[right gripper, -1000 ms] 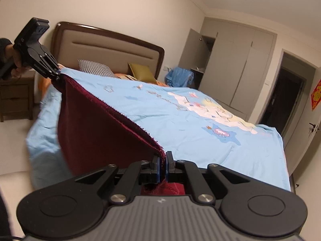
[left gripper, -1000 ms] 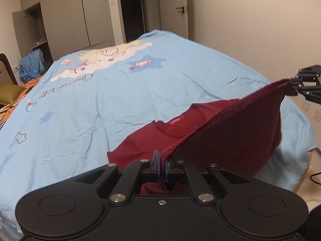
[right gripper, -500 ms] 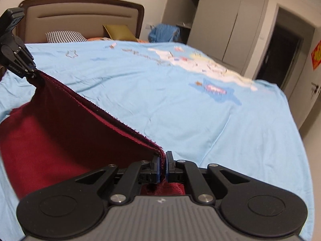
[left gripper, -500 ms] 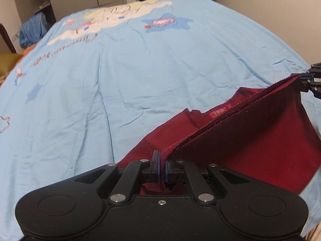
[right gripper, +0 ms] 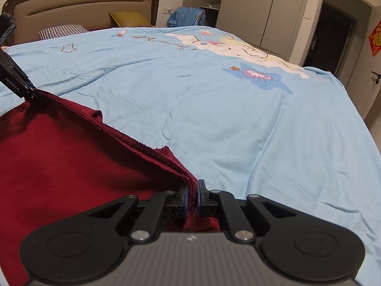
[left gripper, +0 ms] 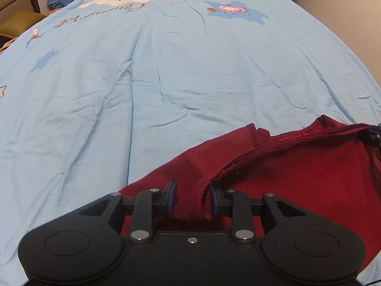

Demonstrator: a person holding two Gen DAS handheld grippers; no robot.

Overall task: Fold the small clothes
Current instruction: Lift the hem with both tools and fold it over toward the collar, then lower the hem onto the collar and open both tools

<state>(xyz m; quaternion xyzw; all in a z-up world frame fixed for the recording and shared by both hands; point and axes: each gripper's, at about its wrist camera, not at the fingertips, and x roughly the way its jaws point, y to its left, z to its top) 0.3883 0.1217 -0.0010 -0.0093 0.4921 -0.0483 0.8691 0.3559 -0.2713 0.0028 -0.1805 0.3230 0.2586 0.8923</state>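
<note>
Opening left claw [left gripper: 193, 199], hem [left gripper: 273, 146] draped, bedspread [left gripper: 190, 83] bare

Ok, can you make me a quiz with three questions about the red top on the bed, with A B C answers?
1. Where does the red top lie?
A. on the blue bedspread
B. on the floor
C. in the wardrobe

2. What colour is the pillow by the headboard, next to the checked one?
A. pink
B. olive yellow
C. white

3. What are the right tongs doing?
A. hanging wide open
B. shut on the red top
C. shut on the pillow

Answers:
1 A: the top rests on the blue bedspread.
2 B: the olive yellow pillow sits beside the checked one.
3 B: the right tongs pinch its hem.
</note>
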